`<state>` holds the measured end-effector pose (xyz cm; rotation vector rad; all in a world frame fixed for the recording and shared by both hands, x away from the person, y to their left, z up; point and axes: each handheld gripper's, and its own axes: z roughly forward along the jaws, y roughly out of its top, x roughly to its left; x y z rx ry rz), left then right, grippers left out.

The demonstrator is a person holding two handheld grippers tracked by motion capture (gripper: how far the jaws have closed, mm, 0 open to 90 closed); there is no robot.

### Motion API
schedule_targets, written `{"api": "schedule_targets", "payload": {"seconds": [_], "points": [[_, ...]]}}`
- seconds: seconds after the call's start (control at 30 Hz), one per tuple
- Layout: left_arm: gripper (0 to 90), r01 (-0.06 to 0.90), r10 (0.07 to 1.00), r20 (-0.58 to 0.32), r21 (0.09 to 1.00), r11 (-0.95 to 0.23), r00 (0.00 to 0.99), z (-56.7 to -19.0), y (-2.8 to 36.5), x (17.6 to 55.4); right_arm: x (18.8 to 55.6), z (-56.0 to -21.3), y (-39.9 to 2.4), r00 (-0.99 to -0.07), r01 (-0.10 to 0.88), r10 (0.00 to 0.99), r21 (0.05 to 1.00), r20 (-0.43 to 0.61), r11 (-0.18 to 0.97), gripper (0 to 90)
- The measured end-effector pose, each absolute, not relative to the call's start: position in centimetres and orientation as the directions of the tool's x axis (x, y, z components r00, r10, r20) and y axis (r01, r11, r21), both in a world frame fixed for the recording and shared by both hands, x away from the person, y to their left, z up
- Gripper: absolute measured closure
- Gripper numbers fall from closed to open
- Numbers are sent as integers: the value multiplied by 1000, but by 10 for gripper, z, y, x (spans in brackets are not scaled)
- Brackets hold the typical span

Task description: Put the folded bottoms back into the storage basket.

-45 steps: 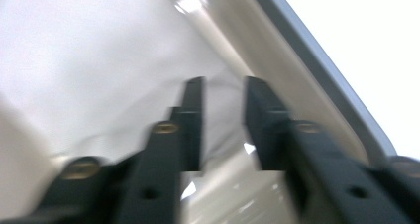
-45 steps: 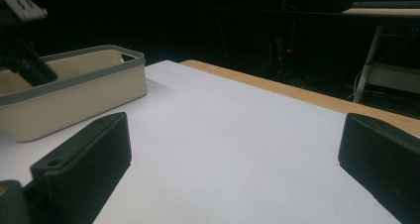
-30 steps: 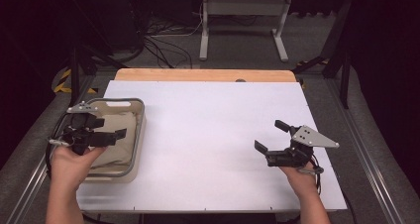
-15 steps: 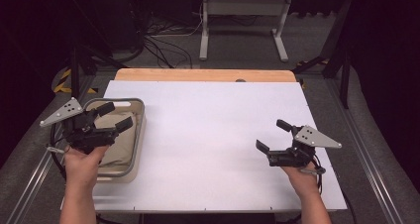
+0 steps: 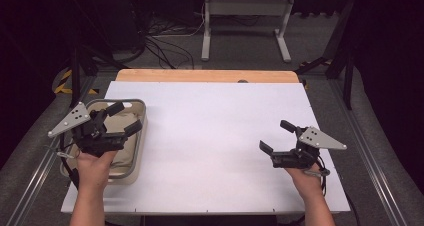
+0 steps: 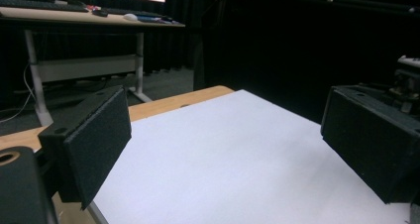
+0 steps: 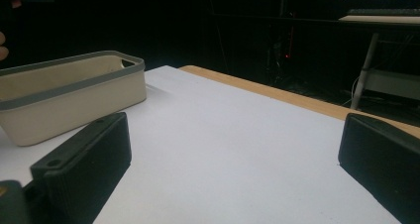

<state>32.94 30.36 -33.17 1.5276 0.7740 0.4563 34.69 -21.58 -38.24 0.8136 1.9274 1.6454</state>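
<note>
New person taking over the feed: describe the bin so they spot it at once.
Start at the white table and go to its left edge. There, under the left gripper, sits the bin: a cream, oblong tub with a grey rim and rounded corners, the one container on the table.

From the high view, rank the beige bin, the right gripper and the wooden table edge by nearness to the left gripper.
1. beige bin: directly under the left gripper, at the table's left side.
2. wooden table edge: along the far side, up and to the right.
3. right gripper: across the white surface, at the right.
</note>
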Motion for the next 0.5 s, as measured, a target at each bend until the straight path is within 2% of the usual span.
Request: {"api": "schedule_targets", "payload": {"seconds": [0.17,0.5], "points": [[60,241,741,-125,969,-50,660,-338,295,336,347,-382,-216,-711,133,703,986,24,101,6],[62,277,763,-112,957,-90,636,-348,291,342,347,-381,-217,-711,130,703,987,24,99,6]]}}
